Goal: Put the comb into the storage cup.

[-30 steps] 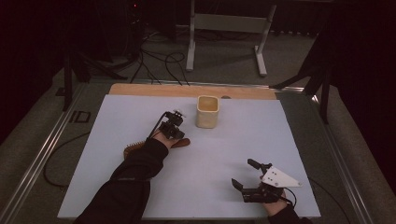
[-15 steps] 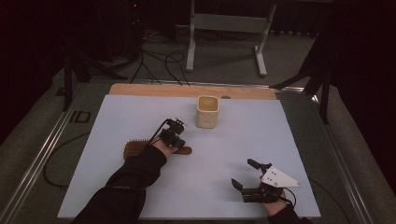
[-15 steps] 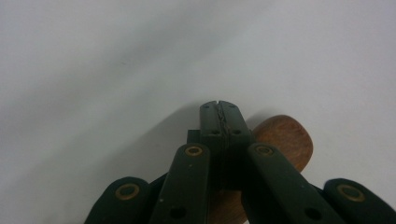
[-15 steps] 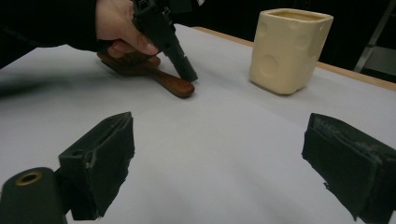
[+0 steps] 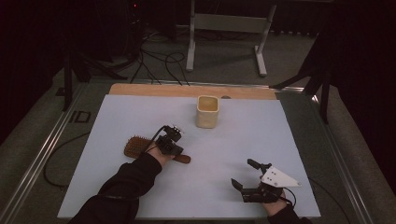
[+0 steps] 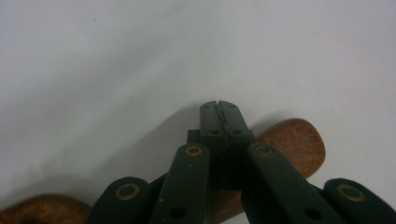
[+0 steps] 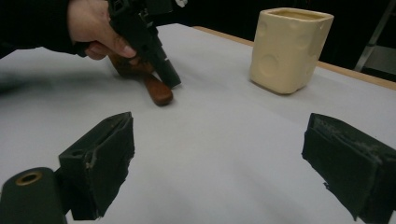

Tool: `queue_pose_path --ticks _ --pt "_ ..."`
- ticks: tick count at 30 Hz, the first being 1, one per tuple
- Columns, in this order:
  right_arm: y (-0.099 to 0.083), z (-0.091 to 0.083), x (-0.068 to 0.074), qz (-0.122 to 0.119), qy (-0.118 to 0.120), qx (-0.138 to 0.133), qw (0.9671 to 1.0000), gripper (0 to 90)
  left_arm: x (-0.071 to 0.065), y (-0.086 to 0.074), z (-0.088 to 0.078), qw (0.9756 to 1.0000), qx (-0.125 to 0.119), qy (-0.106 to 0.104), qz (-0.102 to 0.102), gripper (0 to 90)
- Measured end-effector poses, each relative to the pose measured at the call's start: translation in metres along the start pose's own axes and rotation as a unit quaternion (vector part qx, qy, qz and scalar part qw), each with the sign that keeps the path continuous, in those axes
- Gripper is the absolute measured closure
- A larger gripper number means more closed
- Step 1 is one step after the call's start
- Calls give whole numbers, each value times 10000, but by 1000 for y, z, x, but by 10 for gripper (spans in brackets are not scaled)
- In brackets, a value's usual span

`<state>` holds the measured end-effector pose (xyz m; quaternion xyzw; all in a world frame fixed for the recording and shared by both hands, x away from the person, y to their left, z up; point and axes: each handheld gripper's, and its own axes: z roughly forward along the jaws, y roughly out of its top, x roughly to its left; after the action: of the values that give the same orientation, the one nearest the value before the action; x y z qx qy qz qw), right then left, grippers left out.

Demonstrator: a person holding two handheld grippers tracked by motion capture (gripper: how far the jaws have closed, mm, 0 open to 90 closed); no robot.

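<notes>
The left tool (image 5: pixel 171 145), jaws together, is pressing on the brown wooden hairbrush (image 5: pixel 138 146) lying flat on the white worktop (image 5: pixel 112 121), not yet lifted, while the right tool (image 5: pixel 247 176) is waiting apart.

cream cup (image 5: pixel 207 111) standing mid-table, hairbrush (image 5: pixel 137 146) lying left, open sheet between

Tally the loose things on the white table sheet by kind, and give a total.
Wooden hairbrush: 1
Cream cup: 1
Total: 2
</notes>
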<state>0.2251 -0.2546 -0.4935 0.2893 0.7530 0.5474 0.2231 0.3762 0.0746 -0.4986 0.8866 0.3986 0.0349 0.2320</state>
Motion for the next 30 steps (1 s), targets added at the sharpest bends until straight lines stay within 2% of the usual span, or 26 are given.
queue_pose_path --ticks 9,15,21,30 --pt "0 0 0 -4 -19 0 10000 89 -11 -11 -8 9997 86 -23 225 900" --pt "0 -1 0 11 -25 1 10000 89 -14 -27 -15 9993 176 -47 316 900" --pt "0 -1 0 1 -34 1 10000 89 -13 -41 -21 9993 205 -62 293 900" --pt "0 0 -1 29 -52 13 10000 89 -6 -67 -36 9995 232 26 233 900"
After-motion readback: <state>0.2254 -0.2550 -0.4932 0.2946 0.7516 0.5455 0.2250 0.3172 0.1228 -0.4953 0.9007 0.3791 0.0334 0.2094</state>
